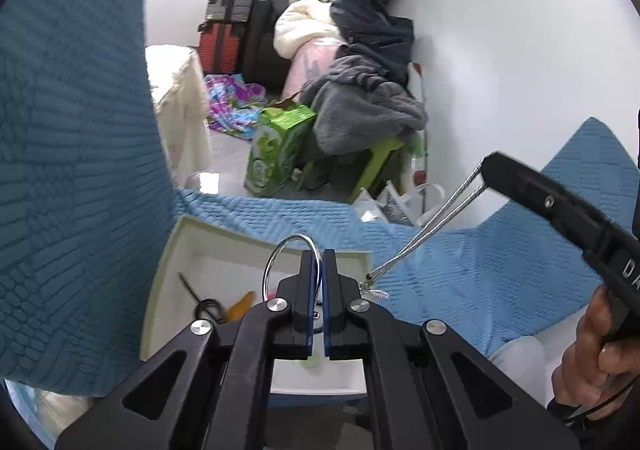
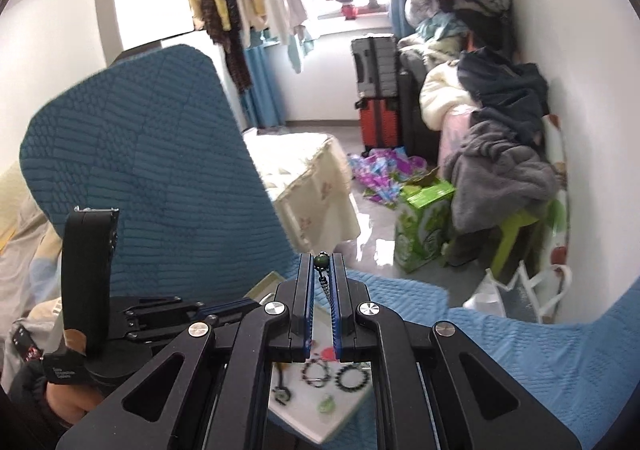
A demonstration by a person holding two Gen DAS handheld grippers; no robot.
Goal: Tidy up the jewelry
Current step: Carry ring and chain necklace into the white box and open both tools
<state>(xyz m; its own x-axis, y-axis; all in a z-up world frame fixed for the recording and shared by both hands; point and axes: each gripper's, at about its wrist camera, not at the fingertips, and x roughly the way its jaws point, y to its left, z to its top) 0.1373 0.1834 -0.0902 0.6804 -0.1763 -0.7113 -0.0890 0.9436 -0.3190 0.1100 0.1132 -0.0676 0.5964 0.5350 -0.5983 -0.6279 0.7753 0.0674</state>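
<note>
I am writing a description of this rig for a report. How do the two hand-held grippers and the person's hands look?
Both the left gripper and the right gripper are black, with angular linkage arms, round silver pivot bolts and blue-lined finger pads. The black handle shows white lettering, partly cut off. The right hand is bare; the left hand is mostly hidden behind its handle.

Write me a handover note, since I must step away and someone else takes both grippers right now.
Left gripper: shut on a silver bangle, held above the white box.
Right gripper: shut on a beaded chain with a dark green bead at the tips.
The box sits on the blue cover; bracelets and a green pendant already lie inside.
Left to do: set down the bangle and the chain, presumably in the box.
</note>
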